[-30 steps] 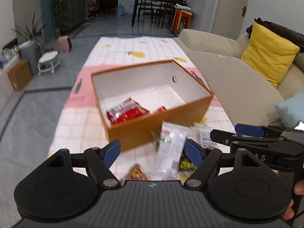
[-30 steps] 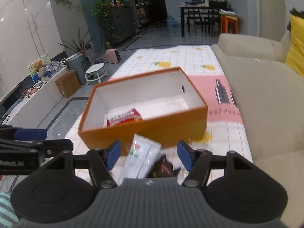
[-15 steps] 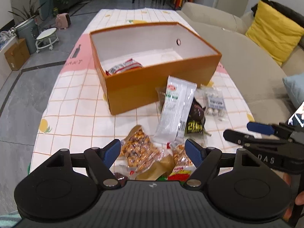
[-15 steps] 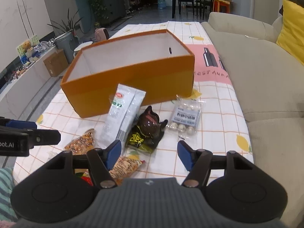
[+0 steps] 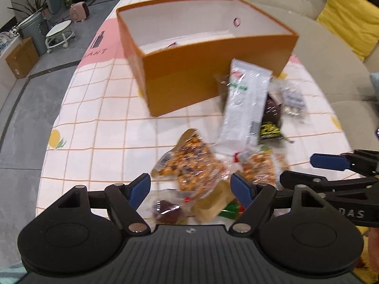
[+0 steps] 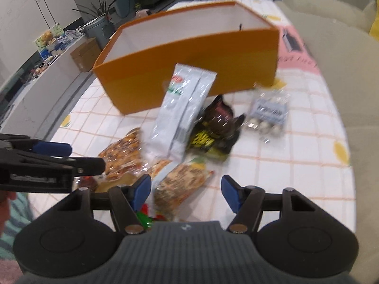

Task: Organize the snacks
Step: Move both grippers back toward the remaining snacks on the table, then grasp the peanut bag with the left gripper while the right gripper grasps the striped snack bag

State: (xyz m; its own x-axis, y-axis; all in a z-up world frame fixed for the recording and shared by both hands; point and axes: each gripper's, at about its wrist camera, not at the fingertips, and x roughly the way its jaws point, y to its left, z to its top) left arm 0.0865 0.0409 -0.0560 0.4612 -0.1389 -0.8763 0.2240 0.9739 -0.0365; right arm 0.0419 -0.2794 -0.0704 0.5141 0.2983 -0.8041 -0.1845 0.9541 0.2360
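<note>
Both grippers [image 5: 190, 187] [image 6: 186, 190] gape empty above snack packets [image 5: 189, 165] beside the orange box [image 5: 213, 75].

Orange box [image 5: 213, 71]: matt cardboard, white inside. White snack packet [image 5: 244, 108] and nut packets [image 5: 189, 165]: glossy crinkled plastic film. Checked tablecloth [image 5: 99, 108]: smooth, slight sheen.

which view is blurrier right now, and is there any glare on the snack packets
Right wrist view: blurrier, the orange box and white packet smeared. Left wrist view: sharper on the box rim, but the white packet and nut packet are soft. Glare: bright specks on the clear wrappers in both views; fisheye bends the tablecloth grid.
</note>
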